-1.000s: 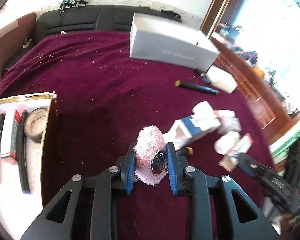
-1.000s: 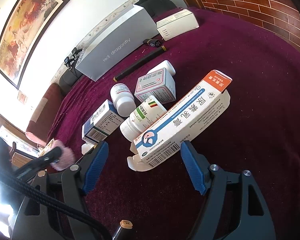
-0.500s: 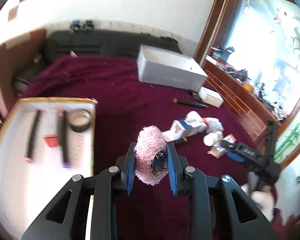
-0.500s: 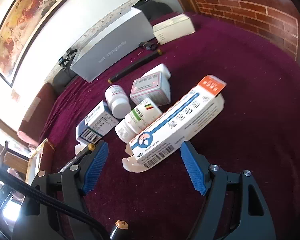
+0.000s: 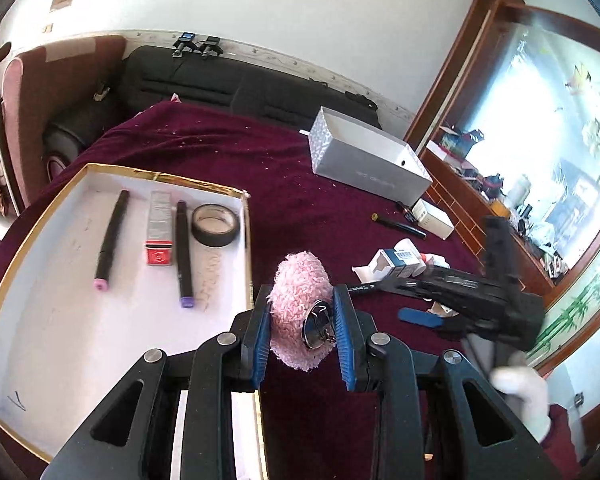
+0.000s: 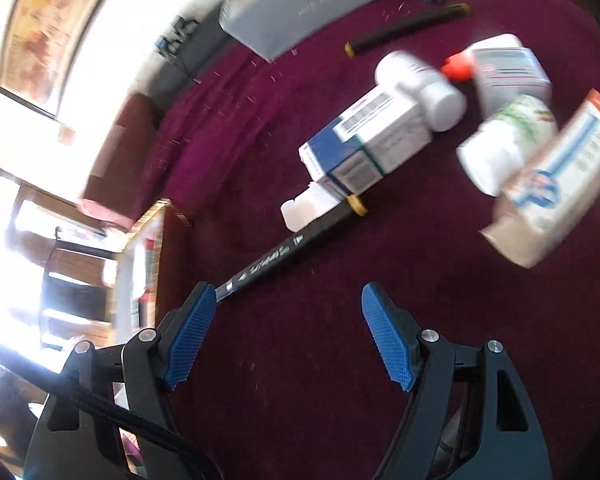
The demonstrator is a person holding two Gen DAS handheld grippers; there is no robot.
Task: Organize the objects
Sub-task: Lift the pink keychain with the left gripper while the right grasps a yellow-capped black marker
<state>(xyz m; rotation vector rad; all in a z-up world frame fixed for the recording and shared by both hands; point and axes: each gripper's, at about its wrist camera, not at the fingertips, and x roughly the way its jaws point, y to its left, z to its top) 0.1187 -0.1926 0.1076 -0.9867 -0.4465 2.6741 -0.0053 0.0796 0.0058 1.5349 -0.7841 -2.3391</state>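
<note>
While clamped on the pink fluffy puff (image 5: pixel 298 312) with its small metal clip, left hand-held gripper (image 5: pixel 303 330) now over the gold rim of the white tray (image 5: pixel 52 312), no longer out over bare maroon tabletop (image 5: pixel 300 200) as a second ago. Tray far fuller in the left wrist view than before, with two dark markers (image 5: pixel 110 236), a red-ended tube (image 5: pixel 159 229) and a roll of black tape (image 5: pixel 215 225) lying apart inside. Puff not yet in the tray: held above the near corner, just beside the edge. Judged as the carry nearly done, release into free white floor next.

Right hand-held gripper (image 6: pixel 288 334) spread wide, nothing between the pads. Swung away from the long orange-ended carton (image 6: pixel 556 192), which sat between the fingers half a second ago and now lies off to the upper right, blurred. Black marker with yellow cap (image 6: pixel 292 252) now running up from the left fingertip (image 6: pixel 190 332), its far end against the blue-and-white medicine box (image 6: pixel 364 140). Probably the next pick; whether fingertip and marker touch, impossible to tell. Bottles (image 6: pixel 424 84) and cartons still heaped on the cloth, so plenty left to sort.
</note>
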